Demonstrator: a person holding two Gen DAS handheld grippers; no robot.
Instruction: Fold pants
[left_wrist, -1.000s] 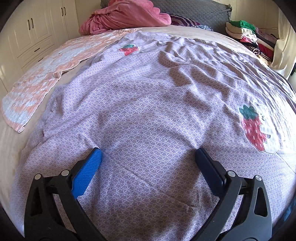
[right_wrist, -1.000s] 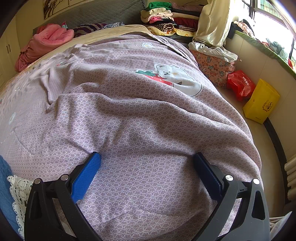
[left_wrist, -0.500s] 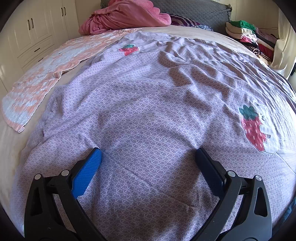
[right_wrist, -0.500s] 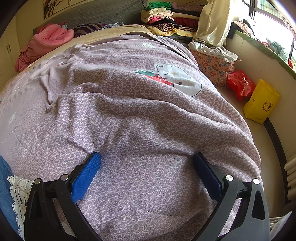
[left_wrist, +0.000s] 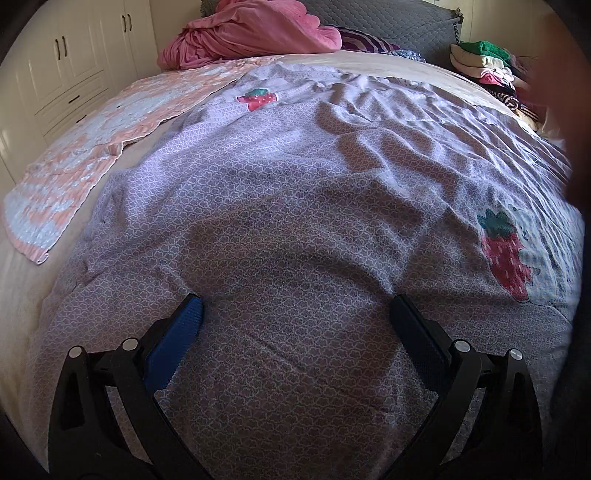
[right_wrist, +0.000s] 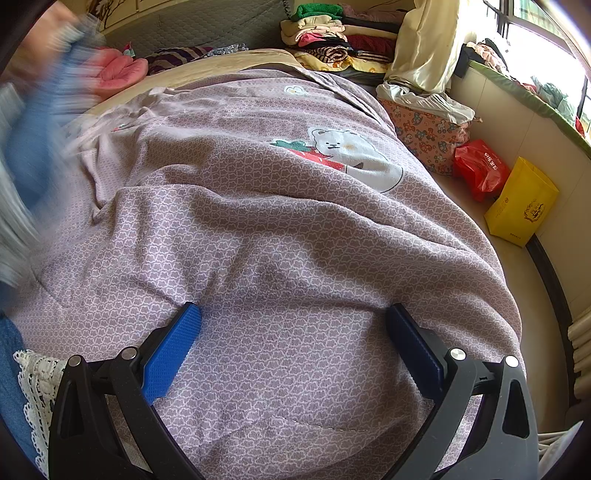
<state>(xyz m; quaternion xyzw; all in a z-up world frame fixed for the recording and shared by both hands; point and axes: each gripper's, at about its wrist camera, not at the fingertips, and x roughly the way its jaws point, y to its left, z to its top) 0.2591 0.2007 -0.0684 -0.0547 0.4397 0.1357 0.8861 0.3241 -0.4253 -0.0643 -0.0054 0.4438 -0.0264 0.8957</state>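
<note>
Left wrist view. The left gripper (left_wrist: 295, 314) hangs low over a bed covered by a mauve patterned blanket (left_wrist: 295, 206); its jaws stand wide apart with nothing between them but the blanket below. A strawberry print (left_wrist: 504, 258) lies on the blanket to the right, and a second, smaller one (left_wrist: 256, 99) lies farther up. A pink and pale-blue cloth (left_wrist: 85, 155) is spread flat along the left side of the bed, beside the blanket. At the head of the bed sits a bundled pink cover (left_wrist: 251, 31); a stack of folded clothes (left_wrist: 487, 62) stands at the far right. White cupboards (left_wrist: 66, 62) line the left wall. A dark blurred shape crosses the right edge; it cannot be identified. No pants can be made out with certainty in this view.

Right wrist view. The right gripper (right_wrist: 293, 319) also hangs over the blanket (right_wrist: 295, 229), jaws wide and holding nothing. A bear print (right_wrist: 351, 147) lies on the blanket ahead. A blurred blue and grey garment (right_wrist: 29, 147), held aloft at the left edge, may be the pants; the blur prevents certainty. Blue fabric with white lace trim (right_wrist: 33, 380) shows at the lower left. On the floor to the right stand a yellow bag (right_wrist: 521, 203) and a red bag (right_wrist: 480, 166).
</note>
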